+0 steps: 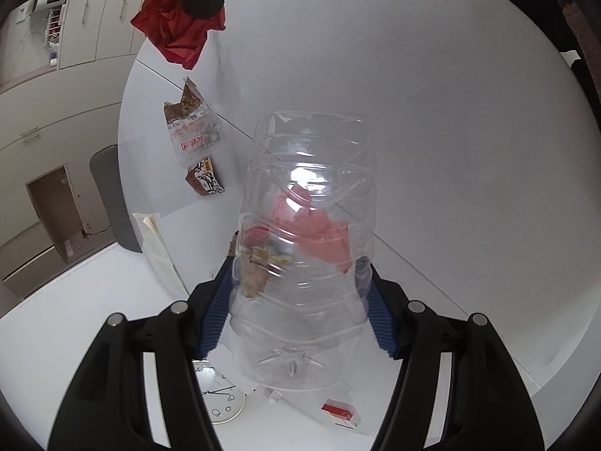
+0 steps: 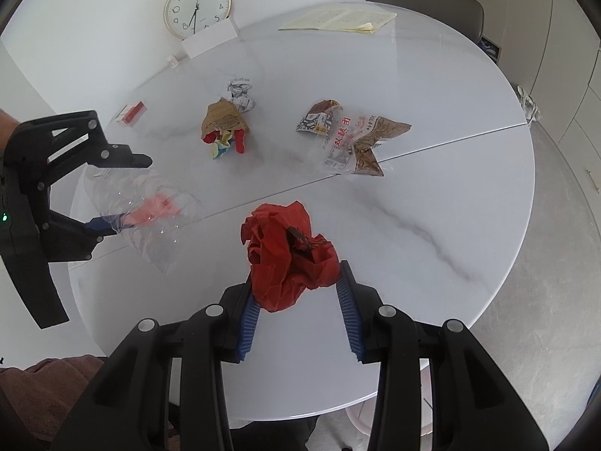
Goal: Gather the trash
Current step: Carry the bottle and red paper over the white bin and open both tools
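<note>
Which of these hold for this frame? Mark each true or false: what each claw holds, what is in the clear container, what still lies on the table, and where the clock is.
1. The right claw grips a crumpled red paper. True.
2. The left claw is empty. False: it holds a clear plastic container.
3. The container already has something pink or red inside. True.
4. No trash remains on the white table. False: a snack wrapper and a brown wrapper bundle lie there.
5. The clock hangs on a wall. False: it rests on the table surface beyond the trash.
</note>
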Motion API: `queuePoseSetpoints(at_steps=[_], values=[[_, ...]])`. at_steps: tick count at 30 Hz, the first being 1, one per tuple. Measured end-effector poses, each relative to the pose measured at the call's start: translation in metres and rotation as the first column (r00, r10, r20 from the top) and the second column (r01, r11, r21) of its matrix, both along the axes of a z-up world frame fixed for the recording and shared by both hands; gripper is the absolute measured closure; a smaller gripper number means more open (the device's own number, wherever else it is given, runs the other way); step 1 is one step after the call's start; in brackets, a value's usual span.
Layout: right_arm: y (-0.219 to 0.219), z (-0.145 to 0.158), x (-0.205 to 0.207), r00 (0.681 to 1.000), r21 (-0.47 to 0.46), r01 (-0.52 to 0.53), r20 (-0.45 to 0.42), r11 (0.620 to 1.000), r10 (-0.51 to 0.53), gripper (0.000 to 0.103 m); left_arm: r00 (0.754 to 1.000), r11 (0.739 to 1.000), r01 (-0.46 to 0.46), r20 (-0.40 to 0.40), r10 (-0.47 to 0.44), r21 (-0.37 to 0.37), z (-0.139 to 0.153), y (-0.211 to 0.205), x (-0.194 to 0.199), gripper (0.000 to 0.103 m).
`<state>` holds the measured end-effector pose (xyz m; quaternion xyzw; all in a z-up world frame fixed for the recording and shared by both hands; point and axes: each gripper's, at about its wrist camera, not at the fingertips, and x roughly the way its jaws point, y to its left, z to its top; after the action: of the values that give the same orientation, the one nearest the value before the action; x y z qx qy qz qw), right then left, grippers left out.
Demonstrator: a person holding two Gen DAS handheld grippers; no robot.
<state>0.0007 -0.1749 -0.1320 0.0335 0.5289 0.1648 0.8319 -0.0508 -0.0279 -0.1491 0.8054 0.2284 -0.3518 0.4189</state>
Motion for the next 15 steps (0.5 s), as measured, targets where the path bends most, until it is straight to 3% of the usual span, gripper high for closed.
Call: queuePoseSetpoints(at_steps=[4,8,13,15], values=[[-0.003,0.001,-0.007,1.000,-0.005,0.014,-0.002,1.000,-0.014,0.064,0.997,0.999,-0.023,-0.070,0.025,0.034,-0.001,-0.003,0.001,0.041],[-0.007,0.002,-0.011,1.000,-0.003,0.029,-0.004,1.000,-0.029,0.064,0.997,0.999,-0.025,-0.076,0.028,0.041,-0.003,-0.003,0.000,0.041],[-0.009,0.001,-0.015,0.999,-0.003,0.034,-0.008,0.999,-0.034,0.064,0.992,0.996,-0.088,-0.095,0.088,-0.001,0.005,-0.002,0.007,0.041],[-0.009,0.001,-0.016,0.999,-0.003,0.032,-0.006,0.999,-0.032,0.064,0.981,0.987,-0.153,-0.125,0.145,-0.057,0.013,-0.002,0.011,0.041]])
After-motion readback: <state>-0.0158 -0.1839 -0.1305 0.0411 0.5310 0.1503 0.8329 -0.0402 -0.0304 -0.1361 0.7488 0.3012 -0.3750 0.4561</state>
